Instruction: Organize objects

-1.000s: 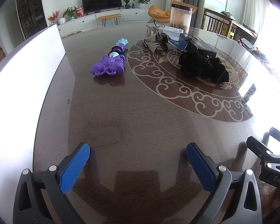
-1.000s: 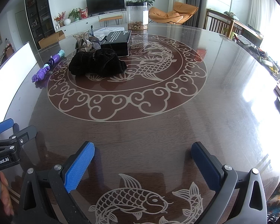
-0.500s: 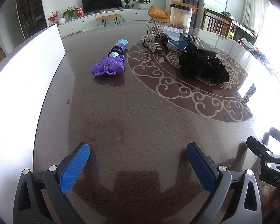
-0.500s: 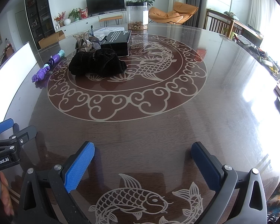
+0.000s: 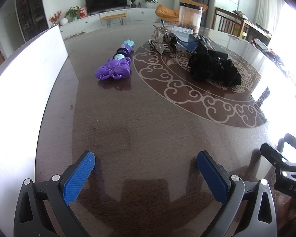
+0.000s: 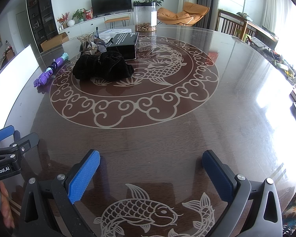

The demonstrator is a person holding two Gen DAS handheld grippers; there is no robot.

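Count on the bench: one purple toy wand, one black cloth bundle, one black box, one clear lidded tray, one tangle of glittery accessories, one tall clear jar.

Left wrist view: wand at 12 o'clock, well ahead of the left gripper, lying flat, teal tip pointing away. Cloth bundle at 1 o'clock, just in front of the box. Accessories and tray beyond, at 1 o'clock; jar farthest back.

Edges and room: one white board stands along the bench's rim from 9 to 11 o'clock. Broad bare wood between both grippers and the objects. In the right wrist view, the whole 1-to-4 o'clock half of the bench is bare to its rim.

Pose: left gripper low over the bench near its near rim, level, pointing forward; blue pads spread wide, nothing between them. Right gripper likewise low, pads wide apart, holding nothing. The grippers sit side by side; each shows at the edge of the other's view.
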